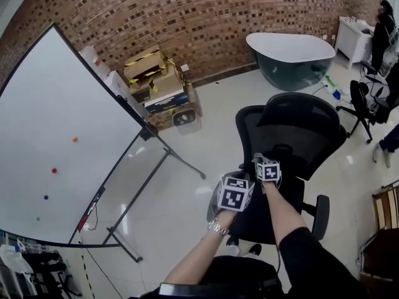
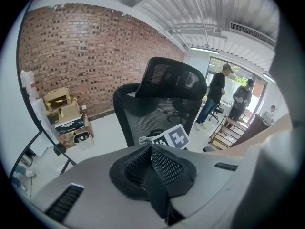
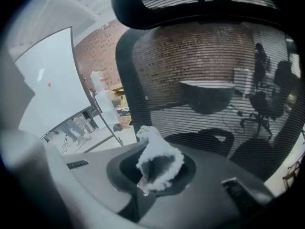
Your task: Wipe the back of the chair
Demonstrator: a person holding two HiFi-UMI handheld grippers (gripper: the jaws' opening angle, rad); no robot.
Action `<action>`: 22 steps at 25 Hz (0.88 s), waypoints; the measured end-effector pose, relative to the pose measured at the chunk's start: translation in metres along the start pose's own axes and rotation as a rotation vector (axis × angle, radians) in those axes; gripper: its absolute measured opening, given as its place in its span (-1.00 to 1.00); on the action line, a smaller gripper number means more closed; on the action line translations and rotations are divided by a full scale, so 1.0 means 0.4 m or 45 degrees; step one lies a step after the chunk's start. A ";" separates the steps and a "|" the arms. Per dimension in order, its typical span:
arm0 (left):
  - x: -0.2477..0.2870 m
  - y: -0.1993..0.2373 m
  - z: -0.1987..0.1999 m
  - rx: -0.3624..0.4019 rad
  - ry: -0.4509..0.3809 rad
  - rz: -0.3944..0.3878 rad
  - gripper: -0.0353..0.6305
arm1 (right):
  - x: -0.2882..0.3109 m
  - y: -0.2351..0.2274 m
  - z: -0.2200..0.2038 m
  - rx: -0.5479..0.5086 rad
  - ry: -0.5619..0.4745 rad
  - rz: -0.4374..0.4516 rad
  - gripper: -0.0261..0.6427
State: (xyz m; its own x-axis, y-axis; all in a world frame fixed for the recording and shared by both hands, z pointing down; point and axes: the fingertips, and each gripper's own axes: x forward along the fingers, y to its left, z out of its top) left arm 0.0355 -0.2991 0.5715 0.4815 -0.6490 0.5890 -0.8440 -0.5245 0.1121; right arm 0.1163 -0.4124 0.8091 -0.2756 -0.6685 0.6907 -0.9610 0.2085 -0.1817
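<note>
A black mesh office chair [image 1: 293, 136] stands in front of me, its back turned my way. My right gripper [image 1: 268, 169] is up close to the lower part of the chair back [image 3: 205, 75] and is shut on a white fluffy cloth [image 3: 158, 160], which bunches out of the jaws a short way from the mesh. My left gripper [image 1: 235, 193] hovers just left of and behind the right one, shut with nothing between its pads [image 2: 164, 165]. In the left gripper view the chair [image 2: 159, 99] rises ahead, with the right gripper's marker cube [image 2: 172, 138] before it.
A large whiteboard [image 1: 59, 136] on a wheeled stand fills the left. Cardboard boxes [image 1: 156, 83] sit by the brick wall and a dark bathtub [image 1: 292, 55] stands behind the chair. People [image 2: 215, 94] and another chair [image 1: 365, 108] are at the right.
</note>
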 end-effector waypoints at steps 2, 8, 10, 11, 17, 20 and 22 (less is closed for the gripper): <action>-0.013 0.020 -0.011 0.000 0.008 0.017 -0.90 | 0.005 -0.040 -0.015 0.002 0.036 -0.045 -0.83; -0.018 0.036 -0.013 -0.010 0.009 0.009 -0.90 | -0.109 -0.317 -0.035 0.073 0.001 -0.304 -0.83; -0.010 0.032 -0.011 -0.010 0.006 -0.003 -0.90 | -0.171 -0.424 -0.066 0.154 0.000 -0.395 -0.83; -0.006 0.026 -0.007 -0.008 0.004 -0.013 -0.90 | -0.207 -0.481 -0.085 0.200 0.005 -0.454 -0.83; 0.018 -0.041 0.007 0.031 0.003 -0.084 -0.90 | -0.409 -0.724 -0.212 0.482 0.010 -0.643 -0.83; 0.024 -0.073 0.006 0.043 -0.006 -0.114 -0.90 | -0.483 -0.750 -0.223 0.498 -0.028 -0.650 -0.83; 0.030 -0.093 0.003 0.048 -0.011 -0.124 -0.90 | -0.508 -0.717 -0.221 0.511 -0.039 -0.591 -0.83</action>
State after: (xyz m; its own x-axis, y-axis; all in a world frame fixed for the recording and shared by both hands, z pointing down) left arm 0.0728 -0.2881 0.5736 0.5631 -0.5984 0.5699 -0.7835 -0.6059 0.1380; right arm 0.4499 -0.2732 0.7825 0.1792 -0.6465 0.7415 -0.9127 -0.3907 -0.1200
